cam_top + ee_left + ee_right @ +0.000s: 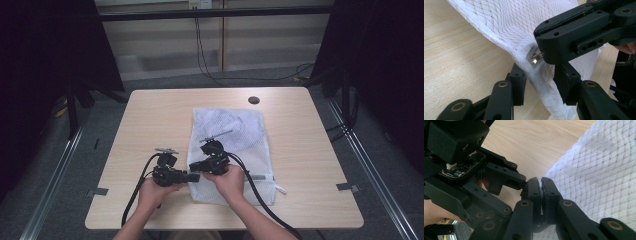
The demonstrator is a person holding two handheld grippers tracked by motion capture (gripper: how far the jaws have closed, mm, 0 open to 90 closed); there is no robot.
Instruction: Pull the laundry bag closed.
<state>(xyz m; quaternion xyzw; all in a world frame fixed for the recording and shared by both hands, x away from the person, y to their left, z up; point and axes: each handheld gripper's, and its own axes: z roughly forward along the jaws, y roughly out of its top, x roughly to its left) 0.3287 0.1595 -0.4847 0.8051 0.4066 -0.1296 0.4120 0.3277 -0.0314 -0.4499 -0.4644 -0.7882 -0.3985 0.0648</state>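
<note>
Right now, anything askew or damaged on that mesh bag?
No damage shows. The white mesh laundry bag lies flat except at its near left edge, pulled up where the right gripper pinches it beside the metal zipper pull. The left gripper straddles that edge.

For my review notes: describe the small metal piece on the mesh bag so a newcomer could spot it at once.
Start at the wooden table, then the white mesh bag lying on it. Follow the bag's left edge toward the person, where the right tongs pinch it shut and the left tongs straddle it. The shiny silver ring peeking from the fabric is the only bright metal among white mesh and black tongs.
</note>
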